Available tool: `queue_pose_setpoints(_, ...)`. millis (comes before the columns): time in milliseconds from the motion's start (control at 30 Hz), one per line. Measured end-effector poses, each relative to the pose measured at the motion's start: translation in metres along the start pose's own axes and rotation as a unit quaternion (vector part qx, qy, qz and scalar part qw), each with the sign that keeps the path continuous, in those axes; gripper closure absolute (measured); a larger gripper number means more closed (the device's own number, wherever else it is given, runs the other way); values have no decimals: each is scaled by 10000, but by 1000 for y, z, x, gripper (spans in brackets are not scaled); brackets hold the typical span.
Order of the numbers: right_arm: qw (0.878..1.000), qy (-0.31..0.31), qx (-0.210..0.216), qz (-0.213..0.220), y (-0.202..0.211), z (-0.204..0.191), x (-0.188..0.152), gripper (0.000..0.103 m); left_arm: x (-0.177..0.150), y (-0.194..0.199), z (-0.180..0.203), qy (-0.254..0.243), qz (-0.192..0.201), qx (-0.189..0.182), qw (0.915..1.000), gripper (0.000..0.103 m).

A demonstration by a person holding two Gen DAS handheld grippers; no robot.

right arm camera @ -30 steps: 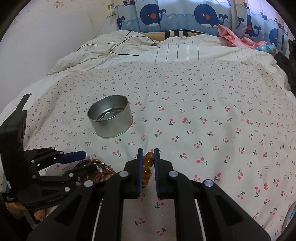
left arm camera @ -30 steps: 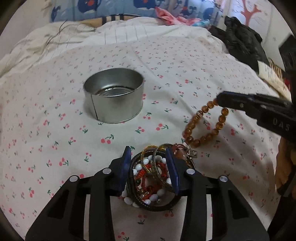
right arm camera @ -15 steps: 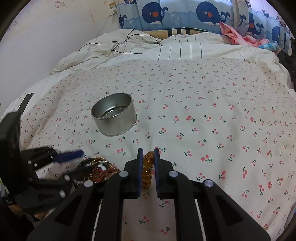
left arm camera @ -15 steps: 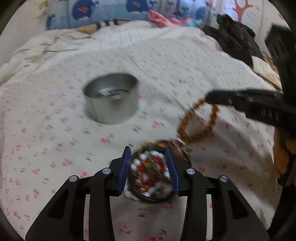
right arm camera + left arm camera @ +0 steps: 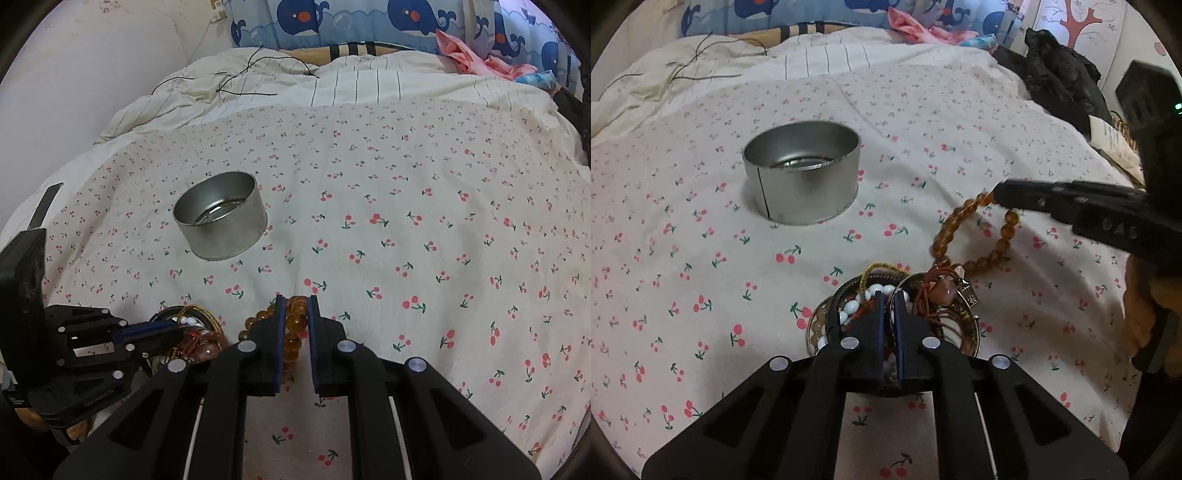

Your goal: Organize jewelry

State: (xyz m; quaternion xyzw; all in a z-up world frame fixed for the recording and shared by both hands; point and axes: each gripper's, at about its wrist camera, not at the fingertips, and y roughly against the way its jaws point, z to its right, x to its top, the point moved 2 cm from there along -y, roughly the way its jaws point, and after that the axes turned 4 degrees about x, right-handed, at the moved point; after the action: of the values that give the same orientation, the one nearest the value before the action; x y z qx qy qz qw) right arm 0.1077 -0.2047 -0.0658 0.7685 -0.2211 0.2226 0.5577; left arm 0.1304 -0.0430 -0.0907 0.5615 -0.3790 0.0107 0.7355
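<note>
The left gripper (image 5: 889,301) has just closed its jaws in the bracelet pile (image 5: 897,314), apparently pinching something thin. The right gripper (image 5: 294,308) grips the amber bead bracelet (image 5: 293,321); the tin (image 5: 801,177) waits empty.

A bedroom in a home: the work surface is a bed (image 5: 406,177) spread with a cherry-print sheet (image 5: 424,240), with a rumpled striped duvet (image 5: 332,85) behind it. Along the head runs a blue whale-print cushion (image 5: 332,18). Dark clothing (image 5: 1060,81) lies piled at the bed's edge, beside a wall with a red tree decal (image 5: 1082,26).
</note>
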Motion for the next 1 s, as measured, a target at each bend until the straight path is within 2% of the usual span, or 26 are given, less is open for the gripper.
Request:
queue_pose_setpoints(33, 10000, -26, 44, -63, -2, 1, -1, 73, 1, 2, 0, -3, 26, -17, 10000, 99)
queue_pose_setpoints(67, 9999, -58, 87, -107, -3, 2, -2, 62, 3, 5, 0, -16, 70, 2, 10000, 99)
queue_pose_setpoints(100, 9998, -84, 79, -166, -5, 4, -3, 44, 4, 7, 0, -29, 108, 45, 9999, 99)
queue_pose_setpoints(200, 9995, 5, -64, -318, -14, 2, -7, 43, 6, 12, -6, -6, 124, 107, 9999, 99)
queue_pose_setpoints(233, 9992, 25, -78, -394, -19, 2, -9, 48, 6, 13, -8, 22, 124, 92, 9999, 99)
queue_pose_setpoints(267, 9990, 56, -85, -440, -22, 2, -10, 59, 7, 14, -11, 64, 118, 67, 9999, 99)
queue_pose_setpoints(300, 9988, 105, -96, -473, -24, 0, -12, 87, 8, 15, -12, 88, 123, 61, 9999, 99)
queue_pose_setpoints(333, 9987, 158, -114, -481, -25, -1, -12, 98, 9, 17, -14, 117, 145, 61, 9998, 99)
queue_pose_setpoints(433, 9993, 187, -51, -333, -19, -2, -10, 101, 11, 22, -21, 237, 210, -19, 9995, 99)
queue_pose_setpoints(500, 9998, 145, -82, -146, -11, 0, -6, 101, 12, 25, -21, 106, 256, 203, 9994, 99)
queue_pose_setpoints(600, 9996, -4, -35, 283, 7, 5, 1, 101, 15, 31, -29, 397, 327, -161, 9985, 99)
queue_pose_setpoints(700, 9986, -83, 17, 527, 18, 6, 5, 101, 18, 35, -33, 511, 404, -276, 9975, 99)
queue_pose_setpoints(767, 9980, -200, 120, 592, 21, 10, 8, 101, 18, 36, -36, 599, 426, -329, 9968, 99)
queue_pose_setpoints(900, 9985, -451, 257, 199, 8, 21, 5, 101, 20, 35, -41, 717, 463, -291, 9959, 99)
queue_pose_setpoints(933, 9988, -423, 237, 7, 0, 20, 3, 87, 19, 34, -42, 748, 456, -284, 9957, 99)
queue_pose_setpoints(967, 9991, -364, 182, -116, -6, 18, 0, 68, 20, 34, -43, 781, 436, -297, 9955, 99)
queue_pose_setpoints(1000, 9994, -281, 43, -203, -12, 16, -3, 37, 20, 33, -44, 801, 421, -303, 9954, 98)
